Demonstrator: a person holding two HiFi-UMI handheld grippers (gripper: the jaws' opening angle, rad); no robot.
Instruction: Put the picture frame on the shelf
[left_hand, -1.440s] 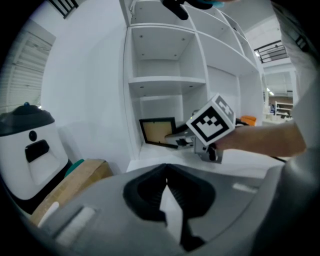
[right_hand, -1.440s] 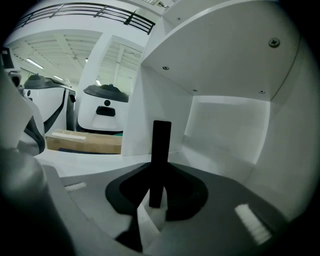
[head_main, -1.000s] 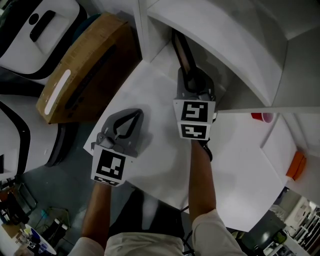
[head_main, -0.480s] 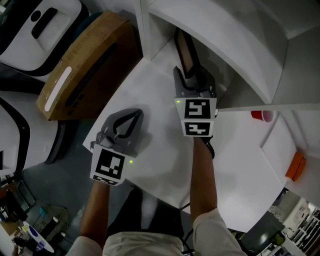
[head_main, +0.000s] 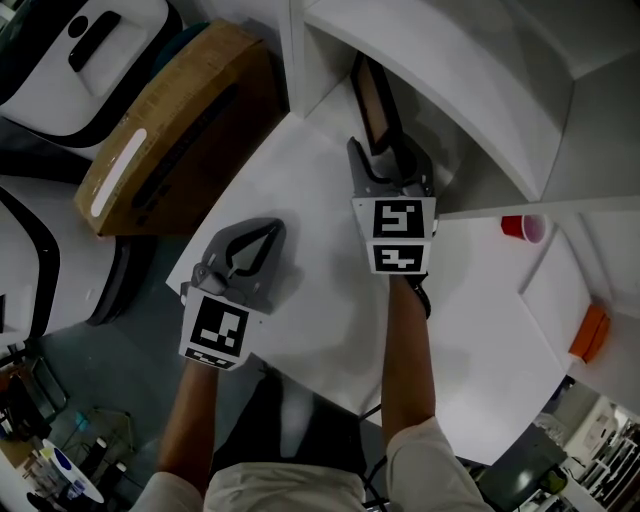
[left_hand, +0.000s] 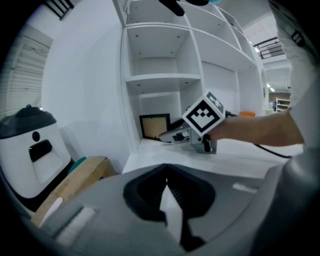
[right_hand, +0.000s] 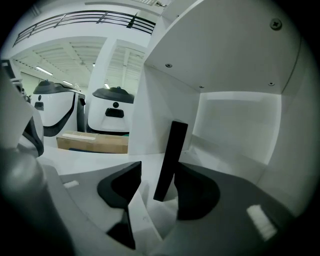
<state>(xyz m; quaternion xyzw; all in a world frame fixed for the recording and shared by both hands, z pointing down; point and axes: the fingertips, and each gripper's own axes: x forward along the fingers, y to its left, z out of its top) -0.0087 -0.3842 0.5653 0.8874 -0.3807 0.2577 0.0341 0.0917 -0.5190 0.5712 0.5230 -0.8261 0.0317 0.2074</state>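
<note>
The picture frame (head_main: 373, 103), black-rimmed with a brown face, stands upright in the lowest compartment of the white shelf (head_main: 450, 70). My right gripper (head_main: 386, 160) reaches into that compartment and its jaws are opening. In the right gripper view the frame (right_hand: 170, 159) shows edge-on between them, with a clear gap at the left jaw and the right jaw close beside it. My left gripper (head_main: 259, 236) rests low over the white table (head_main: 480, 340), shut and empty. From the left gripper view the frame (left_hand: 154, 126) shows face-on behind the right gripper (left_hand: 172, 136).
A brown cardboard box (head_main: 170, 130) and white machines (head_main: 80, 50) stand on the floor left of the table. A red cup (head_main: 523, 228) sits at the shelf's foot to the right, and an orange object (head_main: 590, 333) lies at the far right.
The right gripper's jaws have spread apart from the frame, which now stands on its own in the shelf. The right hand has drawn back slightly. The left gripper has stayed put.
</note>
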